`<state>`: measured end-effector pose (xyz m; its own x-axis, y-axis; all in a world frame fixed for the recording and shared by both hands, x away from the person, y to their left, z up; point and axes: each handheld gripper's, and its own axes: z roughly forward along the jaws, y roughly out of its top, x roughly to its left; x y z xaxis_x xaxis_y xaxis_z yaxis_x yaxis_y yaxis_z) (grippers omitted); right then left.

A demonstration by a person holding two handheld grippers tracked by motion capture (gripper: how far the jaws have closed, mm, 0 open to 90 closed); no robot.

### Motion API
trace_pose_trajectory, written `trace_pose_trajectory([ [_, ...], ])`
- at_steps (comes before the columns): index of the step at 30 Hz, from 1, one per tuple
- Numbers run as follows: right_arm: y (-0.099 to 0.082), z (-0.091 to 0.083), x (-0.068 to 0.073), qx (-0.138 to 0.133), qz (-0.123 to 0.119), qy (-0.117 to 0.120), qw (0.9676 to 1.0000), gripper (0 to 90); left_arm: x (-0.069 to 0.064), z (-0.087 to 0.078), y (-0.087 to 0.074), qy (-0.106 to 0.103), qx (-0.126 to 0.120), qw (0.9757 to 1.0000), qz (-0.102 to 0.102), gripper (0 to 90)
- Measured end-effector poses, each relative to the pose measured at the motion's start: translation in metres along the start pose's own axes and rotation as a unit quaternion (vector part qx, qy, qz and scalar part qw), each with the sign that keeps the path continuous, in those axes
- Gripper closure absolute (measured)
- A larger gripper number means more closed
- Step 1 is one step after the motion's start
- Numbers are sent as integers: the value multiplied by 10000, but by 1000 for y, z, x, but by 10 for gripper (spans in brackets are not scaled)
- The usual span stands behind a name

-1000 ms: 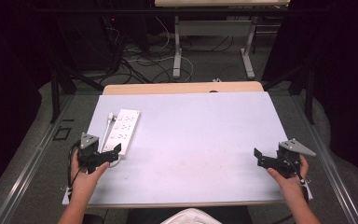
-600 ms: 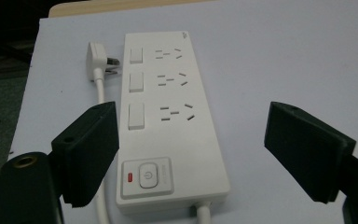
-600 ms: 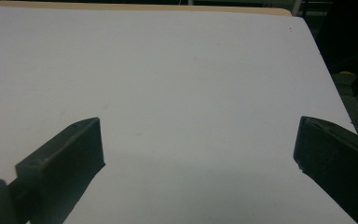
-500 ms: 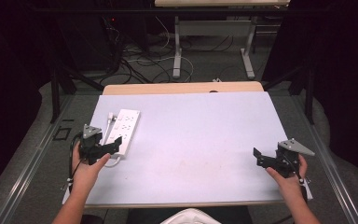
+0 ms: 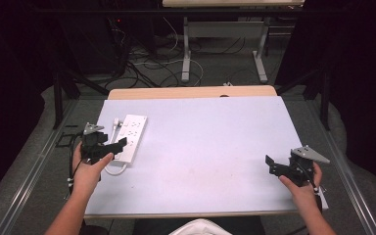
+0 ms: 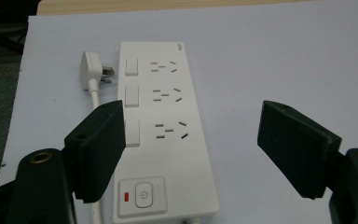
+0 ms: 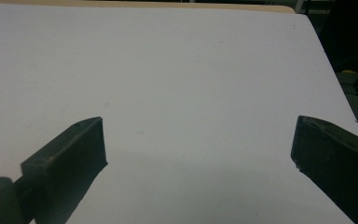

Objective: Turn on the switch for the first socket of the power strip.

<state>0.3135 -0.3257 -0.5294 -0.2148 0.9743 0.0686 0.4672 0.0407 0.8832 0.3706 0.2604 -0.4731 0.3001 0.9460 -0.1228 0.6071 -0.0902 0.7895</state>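
Note:
A white power strip [image 5: 131,136] [image 6: 161,135] lies near the table's left edge, with three sockets, three rocker switches and a power button at its near end. Its white plug [image 6: 93,68] rests on the table beside its far end, and the cord runs back along its left side. My left gripper [image 5: 111,147] [image 6: 193,147] hovers open over the strip's near end, jaws spread wide to either side of it. My right gripper [image 5: 271,165] [image 7: 200,154] is open above bare table at the right, with nothing between its jaws.
The pale lilac table top [image 5: 210,142] stretches between the two hands. A wooden strip [image 5: 191,92] borders its far edge. Beyond it on the floor are cables and the legs of another desk [image 5: 186,49].
My left gripper has moved forward and slightly right, from the near-left table edge up to the power strip's near end. The right gripper has hardly moved.

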Motion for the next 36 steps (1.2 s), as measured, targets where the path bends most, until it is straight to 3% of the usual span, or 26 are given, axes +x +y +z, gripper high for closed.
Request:
trace_pose_trajectory([
  [6, 0, 2, -1, -30, 20, 48, 10000, 36, 6, -2, 8, 127, -30, 9999, 44, 233],
  [13, 0, 2, -2, 21, 11, 25, 10000, 46, 13, -3, 13, 165, -71, 9998, -88, 233],
  [19, -1, 4, -2, 29, 0, 31, 10000, 53, 18, -1, 16, 248, 48, 9997, -52, 241],
  [23, -1, 5, -3, -48, 6, 24, 10000, 57, 21, 1, 19, 241, 60, 9996, -127, 252],
  [36, -1, 5, -3, 48, 6, 37, 10000, 68, 27, 4, 30, 227, 117, 9992, -314, 279],
])
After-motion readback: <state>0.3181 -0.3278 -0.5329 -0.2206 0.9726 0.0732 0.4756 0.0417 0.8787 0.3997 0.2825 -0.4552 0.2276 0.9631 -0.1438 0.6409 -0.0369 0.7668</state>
